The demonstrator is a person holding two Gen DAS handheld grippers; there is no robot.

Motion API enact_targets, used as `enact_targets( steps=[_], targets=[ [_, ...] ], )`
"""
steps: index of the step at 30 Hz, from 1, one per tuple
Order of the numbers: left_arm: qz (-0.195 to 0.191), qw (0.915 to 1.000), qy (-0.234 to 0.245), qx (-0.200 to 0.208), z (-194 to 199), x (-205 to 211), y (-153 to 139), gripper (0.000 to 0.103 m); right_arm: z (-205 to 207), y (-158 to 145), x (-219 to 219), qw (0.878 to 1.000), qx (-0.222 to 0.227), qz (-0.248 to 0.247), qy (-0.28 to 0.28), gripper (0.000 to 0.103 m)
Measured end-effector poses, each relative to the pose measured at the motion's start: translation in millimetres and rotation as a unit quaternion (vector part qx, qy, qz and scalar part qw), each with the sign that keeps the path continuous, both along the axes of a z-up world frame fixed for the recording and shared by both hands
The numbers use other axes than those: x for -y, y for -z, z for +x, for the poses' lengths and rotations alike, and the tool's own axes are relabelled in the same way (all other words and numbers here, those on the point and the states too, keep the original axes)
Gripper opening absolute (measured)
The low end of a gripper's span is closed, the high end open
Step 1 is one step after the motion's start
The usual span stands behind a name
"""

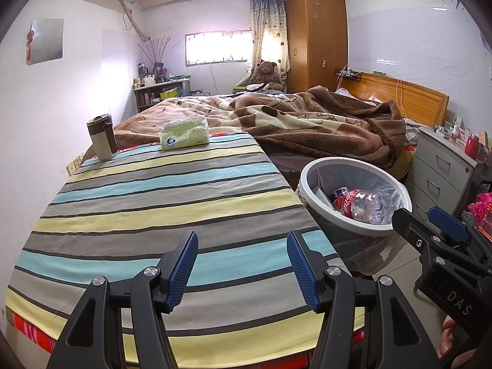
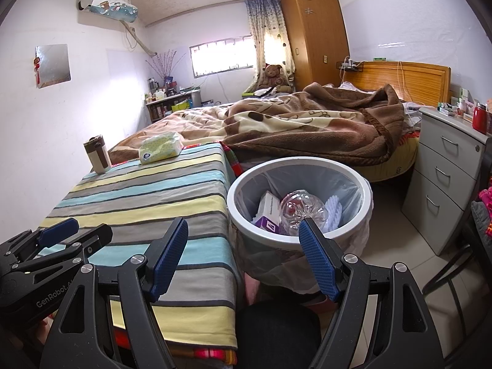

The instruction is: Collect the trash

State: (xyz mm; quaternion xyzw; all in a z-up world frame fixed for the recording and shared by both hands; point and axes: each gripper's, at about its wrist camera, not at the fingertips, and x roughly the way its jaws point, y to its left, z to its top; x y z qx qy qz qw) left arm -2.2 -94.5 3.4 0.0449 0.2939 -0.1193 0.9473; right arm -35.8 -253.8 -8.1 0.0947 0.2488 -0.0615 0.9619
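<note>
Beside the striped table, a lined white bin (image 2: 299,166) holds a crushed bottle (image 2: 303,212); both grippers' fingers gape empty.

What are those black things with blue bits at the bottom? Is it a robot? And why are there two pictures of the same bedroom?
It is not a robot. A person holds a grabbing tool in each hand, and each tool carries a small camera looking forward along its jaws. One picture comes from the left gripper, the other from the right gripper, so each also catches the other tool at its edge. The blue bits are grippy pads. Both jaws stand open and hold nothing.

On the striped table stand a cup and a pack of tissues. Beside the table is a white bin lined with a bag, with a squashed plastic bottle and a small box inside. Behind is a bed with a brown blanket.
</note>
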Motion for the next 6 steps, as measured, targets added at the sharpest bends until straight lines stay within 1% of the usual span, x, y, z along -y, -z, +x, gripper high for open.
enact_targets(
  steps=[6],
  targets=[
    [0.001, 1.0000, -0.003, -0.003, -1.4, 1.9, 0.4, 0.060, 0.0, -0.1, -0.3, 1.000, 0.000, 0.000, 0.000, 0.076]
  ],
)
